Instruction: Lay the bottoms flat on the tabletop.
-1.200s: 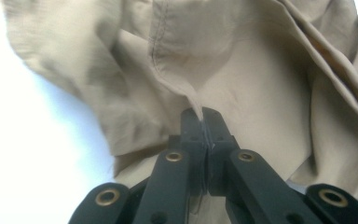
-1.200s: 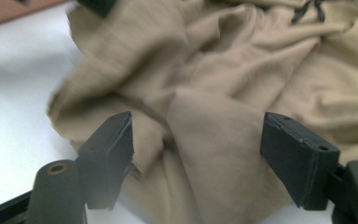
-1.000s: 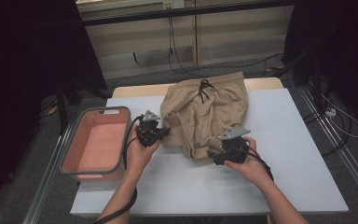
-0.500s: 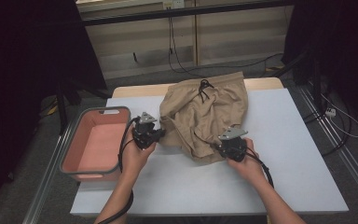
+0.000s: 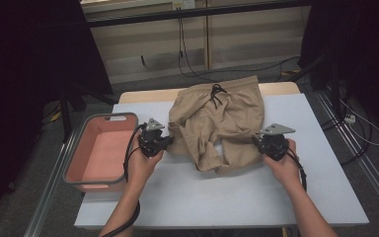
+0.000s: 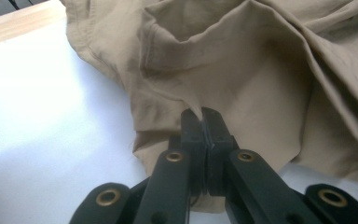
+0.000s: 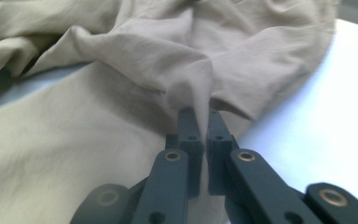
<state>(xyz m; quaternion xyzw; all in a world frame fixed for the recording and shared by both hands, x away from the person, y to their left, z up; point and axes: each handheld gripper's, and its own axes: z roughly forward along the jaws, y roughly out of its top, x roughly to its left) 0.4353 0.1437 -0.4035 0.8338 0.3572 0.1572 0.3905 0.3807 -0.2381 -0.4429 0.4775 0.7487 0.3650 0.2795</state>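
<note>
A pair of tan shorts (image 5: 217, 123) with a dark drawstring lies crumpled on the white table (image 5: 217, 197). My left gripper (image 5: 167, 140) is at the shorts' left edge, shut on a fold of the tan cloth (image 6: 200, 109). At the right edge of the shorts is my right gripper (image 5: 256, 140), whose jaws have just closed. It now pinches a ridge of the fabric (image 7: 193, 93) between its pads. The shorts (image 7: 98, 116) spread out ahead of the jaws in the right gripper view.
A pink tub (image 5: 98, 153) with a grey rim stands at the table's left edge, beside my left hand. Cables run over the floor behind the table. A metal rail (image 5: 360, 163) runs along the right side.
My right gripper has shifted to the right, and its jaws have closed on the shorts' fabric. The cloth is drawn out wider between the grippers. The left gripper has hardly moved.
</note>
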